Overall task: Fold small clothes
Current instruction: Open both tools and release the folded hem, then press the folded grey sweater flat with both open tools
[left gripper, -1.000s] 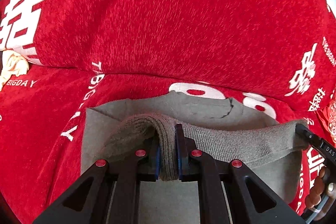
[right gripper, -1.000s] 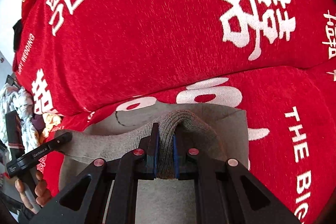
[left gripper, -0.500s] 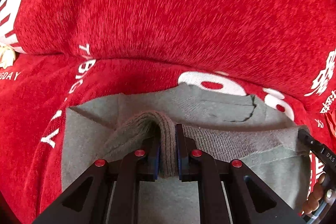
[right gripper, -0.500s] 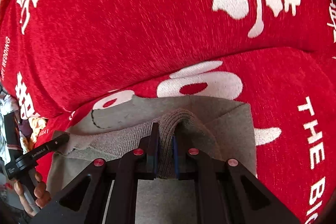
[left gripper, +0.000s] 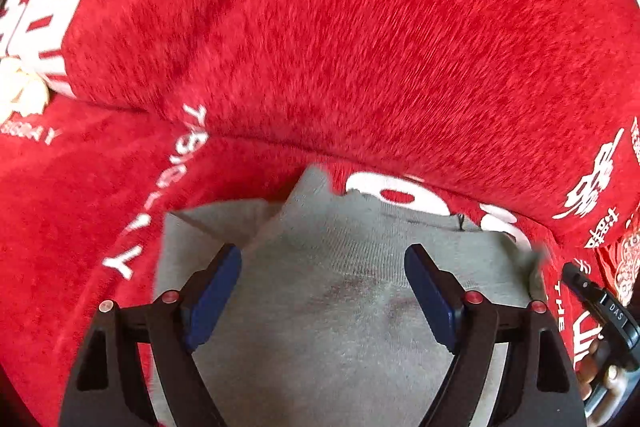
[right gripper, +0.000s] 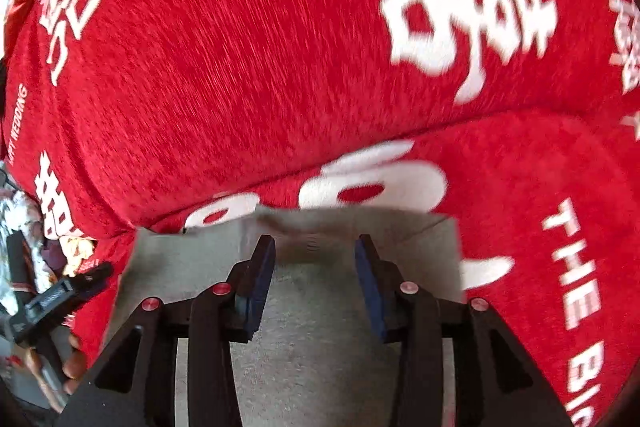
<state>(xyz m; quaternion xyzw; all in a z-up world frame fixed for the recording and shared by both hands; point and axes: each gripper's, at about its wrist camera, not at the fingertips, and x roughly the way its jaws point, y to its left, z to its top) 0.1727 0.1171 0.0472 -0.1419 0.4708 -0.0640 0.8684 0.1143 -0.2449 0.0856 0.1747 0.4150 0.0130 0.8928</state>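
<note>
Now both claws, left gripper [left gripper: 323,269] & right gripper [right gripper: 315,255], just opening, released; garment [left gripper: 328,327] lies folded on red cover [left gripper: 320,47]. Fold laid; further folds poss.

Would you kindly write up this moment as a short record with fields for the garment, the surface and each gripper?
garment: grey knit garment, lying folded and flat
surface: red blanket with white lettering
left gripper: fingers have just been opening, wide apart over the garment, nothing pinched
right gripper: fingers have just been opening, partly apart, garment beneath, not gripped
fold stage: both ends released
</note>
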